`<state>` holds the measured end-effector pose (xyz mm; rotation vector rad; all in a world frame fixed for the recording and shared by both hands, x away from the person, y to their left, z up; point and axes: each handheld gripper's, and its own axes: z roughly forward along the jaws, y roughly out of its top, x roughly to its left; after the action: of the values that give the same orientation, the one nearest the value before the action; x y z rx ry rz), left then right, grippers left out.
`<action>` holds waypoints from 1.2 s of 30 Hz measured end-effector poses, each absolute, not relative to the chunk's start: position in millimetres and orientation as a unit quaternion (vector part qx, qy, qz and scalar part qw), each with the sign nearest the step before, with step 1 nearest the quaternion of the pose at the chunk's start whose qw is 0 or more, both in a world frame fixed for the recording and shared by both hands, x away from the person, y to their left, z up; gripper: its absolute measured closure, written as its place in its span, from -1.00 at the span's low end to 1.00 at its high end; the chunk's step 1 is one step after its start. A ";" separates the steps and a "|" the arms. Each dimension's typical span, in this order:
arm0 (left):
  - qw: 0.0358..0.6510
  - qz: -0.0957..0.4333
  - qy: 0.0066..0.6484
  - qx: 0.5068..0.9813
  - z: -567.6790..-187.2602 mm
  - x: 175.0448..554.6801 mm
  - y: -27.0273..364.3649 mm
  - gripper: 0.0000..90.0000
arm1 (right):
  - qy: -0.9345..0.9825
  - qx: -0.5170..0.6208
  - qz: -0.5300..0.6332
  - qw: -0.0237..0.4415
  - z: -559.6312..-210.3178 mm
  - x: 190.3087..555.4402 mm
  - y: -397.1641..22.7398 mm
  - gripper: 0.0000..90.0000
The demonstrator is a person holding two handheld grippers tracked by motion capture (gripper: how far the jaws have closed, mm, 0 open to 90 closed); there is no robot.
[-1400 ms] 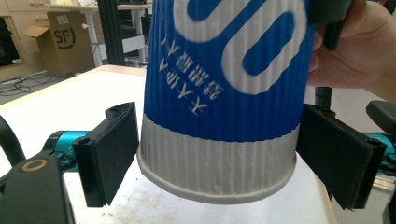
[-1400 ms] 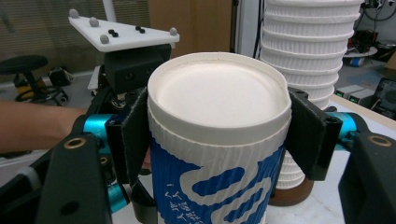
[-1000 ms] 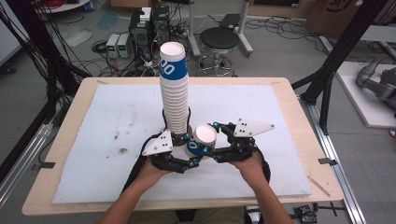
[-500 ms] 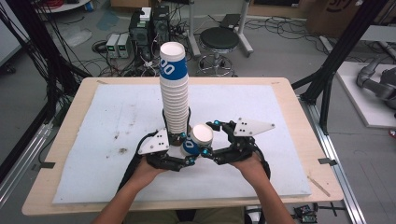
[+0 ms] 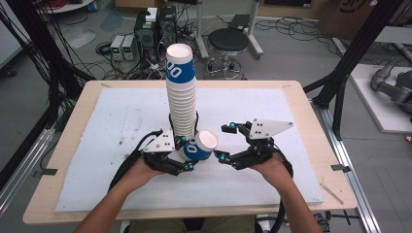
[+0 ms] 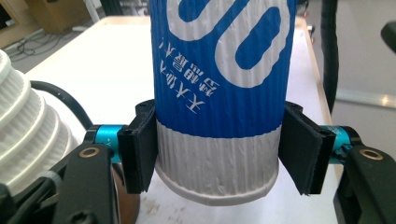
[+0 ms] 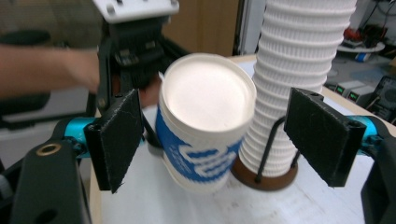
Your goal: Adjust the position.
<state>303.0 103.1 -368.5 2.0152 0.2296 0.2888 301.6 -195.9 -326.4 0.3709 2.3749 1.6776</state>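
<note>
Blue-and-white ribbed paper cup [image 5: 198, 145] sits clamped in the left gripper [image 5: 183, 154] beside the tall cup stack [image 5: 181, 92], tilted rim-first toward the open right gripper [image 5: 224, 142], just beside it.

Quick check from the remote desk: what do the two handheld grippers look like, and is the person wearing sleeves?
Both the left gripper and the right gripper are black-framed, with flat black pads on turquoise metal mounts. Each carries a grey three-cornered plate dotted with holes, and a black cable trails back. The forearms are bare, with no sleeves showing.
</note>
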 end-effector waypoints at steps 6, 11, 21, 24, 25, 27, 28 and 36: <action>0.483 0.126 0.086 0.863 -356.6 304.6 104.8 -0.22 | 0.838 0.088 0.529 0.105 -317.7 307.1 -190.0 -0.55; 0.462 0.123 0.073 0.875 -347.6 304.5 105.1 -0.22 | 0.854 0.074 0.503 0.109 -310.1 312.3 -184.8 -0.55; 0.435 0.101 0.058 0.893 -341.5 305.1 100.4 -0.25 | 0.884 0.031 0.454 0.102 -303.7 314.6 -166.5 -0.55; 0.428 0.094 0.050 0.898 -343.7 304.7 97.6 -0.25 | 0.894 0.020 0.437 0.099 -304.8 316.0 -159.3 -0.55; 0.427 0.092 0.049 0.898 -344.2 304.5 96.7 -0.25 | 0.896 0.018 0.433 0.094 -305.9 316.7 -157.1 -0.55; 0.422 0.090 0.046 0.901 -344.9 304.3 95.2 -0.26 | 0.901 0.014 0.425 0.084 -308.7 317.4 -152.8 -0.55; 0.419 0.089 0.044 0.903 -345.1 304.4 94.4 -0.25 | 0.905 0.010 0.418 0.081 -310.4 317.5 -150.4 -0.55; 0.400 0.077 0.029 0.913 -344.9 302.4 88.3 -0.26 | 0.918 -0.016 0.391 0.057 -318.1 316.7 -139.7 -0.40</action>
<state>302.4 88.3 -344.9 2.3102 0.0745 0.1955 316.7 -139.7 -318.1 -0.0479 2.7849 1.1855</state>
